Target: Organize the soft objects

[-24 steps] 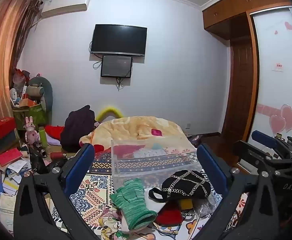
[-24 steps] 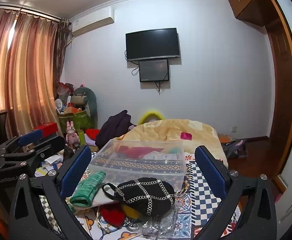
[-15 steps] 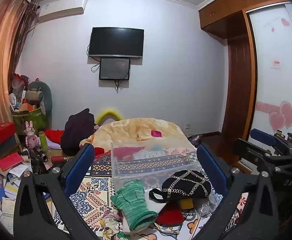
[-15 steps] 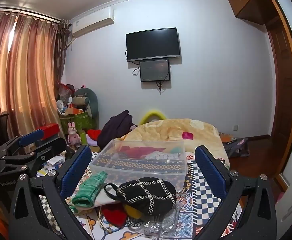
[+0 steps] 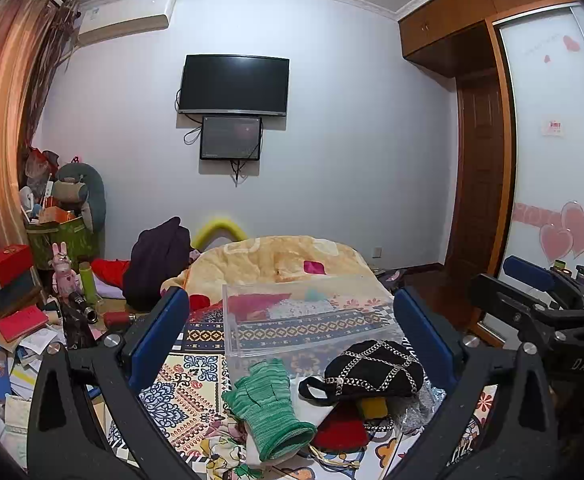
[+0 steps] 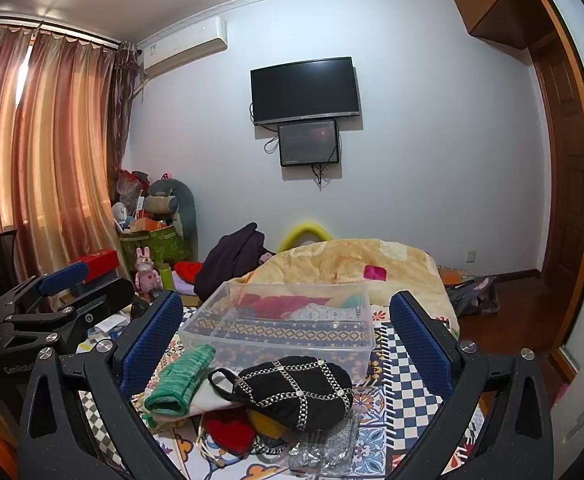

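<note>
A pile of soft things lies on the patterned bedspread: a green knit glove (image 5: 270, 412) (image 6: 180, 380), a black pouch with chain lattice (image 5: 371, 370) (image 6: 295, 390), a red piece (image 6: 228, 430) and a yellow piece (image 5: 373, 406) under it. Behind stands a clear plastic bin (image 5: 303, 320) (image 6: 284, 324) holding a few fabric items. My left gripper (image 5: 292, 344) is open and empty, above the pile. My right gripper (image 6: 286, 344) is open and empty, framing the pouch and bin. Each gripper shows at the edge of the other's view.
A yellow blanket (image 5: 284, 260) is heaped behind the bin. A dark garment (image 5: 156, 260) lies at the bed's far left. Boxes, books and toys (image 5: 20, 312) crowd the floor on the left. A wardrobe and door (image 5: 487, 184) stand on the right.
Both grippers have tilted slightly, so the pile and bin sit a little lower in both views. Nothing on the bed has moved.
</note>
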`<state>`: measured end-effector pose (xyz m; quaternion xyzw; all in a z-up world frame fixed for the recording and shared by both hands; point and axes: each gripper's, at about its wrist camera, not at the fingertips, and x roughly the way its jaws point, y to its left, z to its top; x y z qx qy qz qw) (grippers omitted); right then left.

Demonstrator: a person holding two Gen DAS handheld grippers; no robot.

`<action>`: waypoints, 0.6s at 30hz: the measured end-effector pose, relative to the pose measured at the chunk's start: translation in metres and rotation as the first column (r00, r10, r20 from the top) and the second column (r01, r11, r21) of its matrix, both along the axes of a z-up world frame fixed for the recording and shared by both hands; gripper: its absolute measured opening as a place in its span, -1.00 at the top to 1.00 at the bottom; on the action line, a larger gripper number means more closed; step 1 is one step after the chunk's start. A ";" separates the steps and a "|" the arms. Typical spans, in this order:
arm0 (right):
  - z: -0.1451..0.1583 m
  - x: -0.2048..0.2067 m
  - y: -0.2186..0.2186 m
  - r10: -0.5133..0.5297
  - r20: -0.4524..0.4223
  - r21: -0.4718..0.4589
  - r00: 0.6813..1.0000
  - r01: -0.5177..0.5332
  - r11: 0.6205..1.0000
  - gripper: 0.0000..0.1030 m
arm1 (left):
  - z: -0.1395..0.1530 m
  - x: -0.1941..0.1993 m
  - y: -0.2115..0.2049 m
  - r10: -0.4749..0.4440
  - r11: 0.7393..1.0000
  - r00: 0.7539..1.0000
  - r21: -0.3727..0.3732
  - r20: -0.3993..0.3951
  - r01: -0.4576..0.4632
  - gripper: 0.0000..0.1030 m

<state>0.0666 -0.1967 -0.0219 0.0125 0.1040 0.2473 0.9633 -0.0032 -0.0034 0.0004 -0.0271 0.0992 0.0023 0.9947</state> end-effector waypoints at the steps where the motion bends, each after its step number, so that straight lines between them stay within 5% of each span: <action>1: 0.000 0.000 0.000 -0.001 0.000 0.000 1.000 0.001 1.000 -1.00 | 0.000 0.000 0.000 -0.001 1.000 1.000 -0.001 0.000 0.001 -1.00; 18: 0.001 0.001 -0.003 0.000 -0.004 0.009 1.000 0.000 1.000 -1.00 | 0.001 -0.001 -0.001 -0.008 1.000 1.000 -0.002 0.001 0.008 -1.00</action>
